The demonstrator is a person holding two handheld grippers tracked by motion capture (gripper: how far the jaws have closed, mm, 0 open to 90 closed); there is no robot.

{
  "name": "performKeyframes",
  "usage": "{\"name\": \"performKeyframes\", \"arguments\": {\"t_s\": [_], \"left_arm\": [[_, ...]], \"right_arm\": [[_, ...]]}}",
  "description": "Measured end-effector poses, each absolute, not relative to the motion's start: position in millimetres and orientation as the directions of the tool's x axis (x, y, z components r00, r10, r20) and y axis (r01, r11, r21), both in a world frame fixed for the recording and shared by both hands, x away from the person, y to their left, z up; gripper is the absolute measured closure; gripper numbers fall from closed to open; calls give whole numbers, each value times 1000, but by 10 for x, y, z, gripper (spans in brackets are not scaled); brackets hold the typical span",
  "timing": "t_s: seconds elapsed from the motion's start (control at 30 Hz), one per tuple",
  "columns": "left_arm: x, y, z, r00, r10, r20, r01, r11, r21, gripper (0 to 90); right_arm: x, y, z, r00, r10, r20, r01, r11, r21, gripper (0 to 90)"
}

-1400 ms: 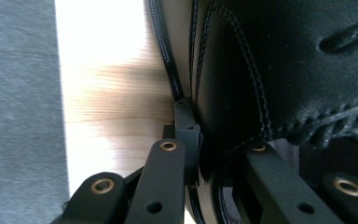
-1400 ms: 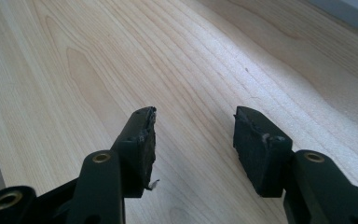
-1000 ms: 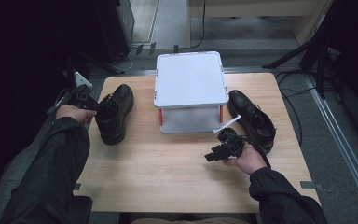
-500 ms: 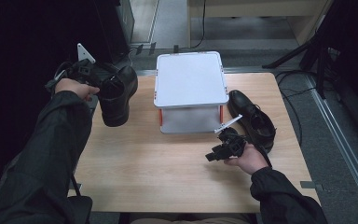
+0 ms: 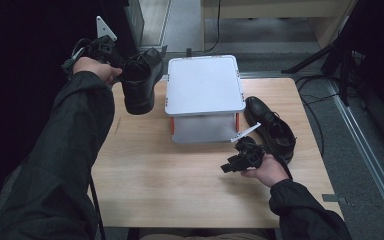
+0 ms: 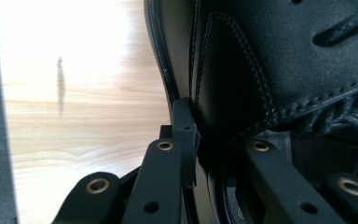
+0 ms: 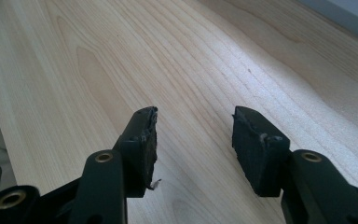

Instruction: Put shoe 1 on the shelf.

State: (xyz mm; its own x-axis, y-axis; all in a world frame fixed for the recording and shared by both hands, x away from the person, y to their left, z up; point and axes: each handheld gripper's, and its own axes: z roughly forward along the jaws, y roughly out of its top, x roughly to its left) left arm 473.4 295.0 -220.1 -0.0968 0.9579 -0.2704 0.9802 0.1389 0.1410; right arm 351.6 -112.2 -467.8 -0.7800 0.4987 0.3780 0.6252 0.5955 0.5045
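While the left claw [image 5: 122,70] grips a black shoe [image 5: 140,85] by the edge of its collar and holds it in the air over the far left corner of the surface [image 5: 180,190], the right claw [image 5: 232,165] rests near the middle, its jaws apart and holding nothing. The second shoe [image 5: 272,127] lies at the right, just beside the white lidded box [image 5: 203,85]. The lid is on, so the contents are hidden. Judging by this, the step is carrying the shoe; setting it down probably comes next, perhaps by the box.
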Motion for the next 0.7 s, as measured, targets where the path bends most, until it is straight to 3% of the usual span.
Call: {"name": "performKeyframes", "arguments": {"t_s": [0.7], "left_arm": [[5109, 2114, -2291, -21, 954, -300, 986, 70, 153, 816]], "right_arm": [[3486, -1228, -4669, -773, 505, 383, 633, 583, 509, 511]]}}
